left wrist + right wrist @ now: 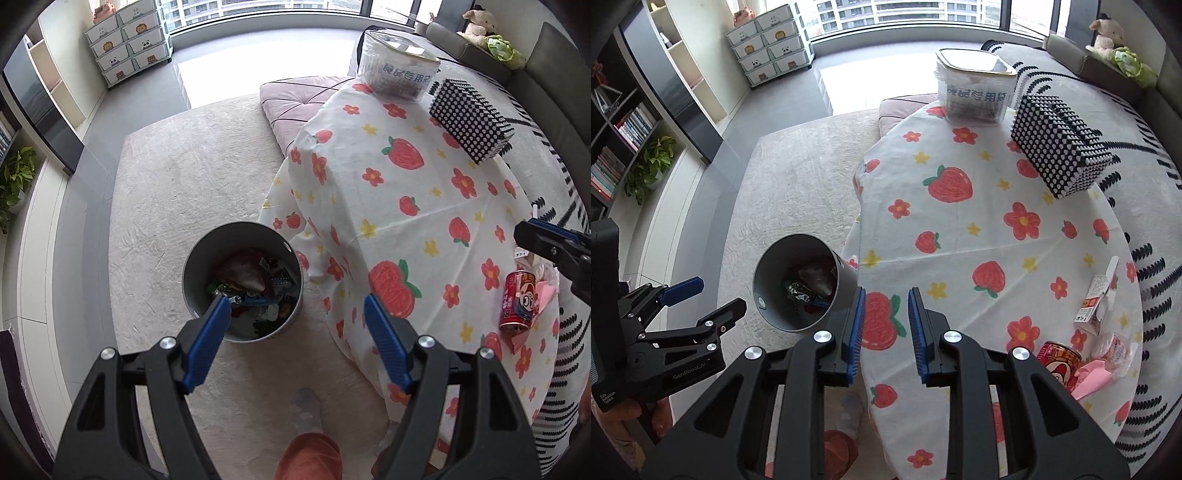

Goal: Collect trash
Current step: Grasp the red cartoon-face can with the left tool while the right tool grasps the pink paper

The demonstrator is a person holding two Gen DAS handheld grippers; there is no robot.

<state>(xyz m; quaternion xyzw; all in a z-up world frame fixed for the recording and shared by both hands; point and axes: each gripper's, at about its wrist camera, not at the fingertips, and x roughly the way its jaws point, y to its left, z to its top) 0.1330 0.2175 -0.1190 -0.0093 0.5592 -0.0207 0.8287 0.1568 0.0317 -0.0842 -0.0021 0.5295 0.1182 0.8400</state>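
Two wrist views look down on a round table covered with a white cloth printed with strawberries and flowers, standing on a pale carpet.

In the left wrist view, the left gripper fills the bottom of the frame with its blue-padded fingers spread wide apart and nothing between them. Just beyond its left finger, at lower centre, a grey bin stands on the carpet beside the table edge, with wrappers and other scraps inside. At the right edge, a red drink can lies on its side on the cloth, next to a pink paper scrap.

In the right wrist view, the right gripper sits at bottom centre over the cloth, its fingers parted by a narrower gap and empty. The trash lies at lower right: the red can, a small carton, a crumpled clear wrapper and the pink paper. Toward the upper right stand a black-and-white dotted box and a clear lidded tub.
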